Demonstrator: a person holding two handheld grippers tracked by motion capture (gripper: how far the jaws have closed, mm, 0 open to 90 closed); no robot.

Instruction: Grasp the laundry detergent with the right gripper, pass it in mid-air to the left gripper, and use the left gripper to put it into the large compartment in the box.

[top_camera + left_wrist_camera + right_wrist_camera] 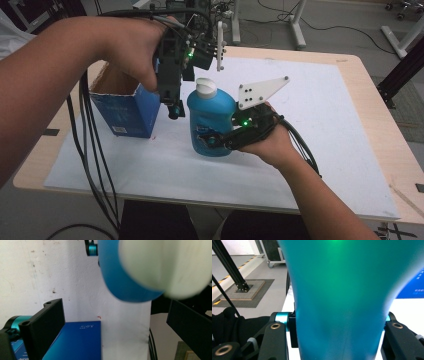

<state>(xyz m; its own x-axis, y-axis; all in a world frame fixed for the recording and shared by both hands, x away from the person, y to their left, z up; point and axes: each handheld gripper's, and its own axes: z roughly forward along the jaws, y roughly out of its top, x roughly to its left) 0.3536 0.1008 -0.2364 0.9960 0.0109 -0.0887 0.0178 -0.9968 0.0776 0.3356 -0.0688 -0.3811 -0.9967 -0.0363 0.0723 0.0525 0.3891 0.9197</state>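
Note:
A blue bottle [211, 117] with a white cap [205, 88] is held upright just above the white mat [310, 130]. My right gripper [212, 140] is shut on its lower body from the right side. In the right gripper view the bottle [342, 295] sits pressed between both jaws of the right gripper [339, 340]. My left gripper [173, 108] hangs pointing down, just left of the bottle's shoulder. In the left gripper view the left gripper [115, 322] stands open and holds nothing, with the blurred cap [167, 265] at the upper right.
An open blue cardboard box [122, 107] stands on the mat at the left, close beside the left gripper; its side [75, 342] lies below the left jaw. Cables [92, 165] trail off the table's front left. The wooden table edge [385, 125] borders the mat on the right.

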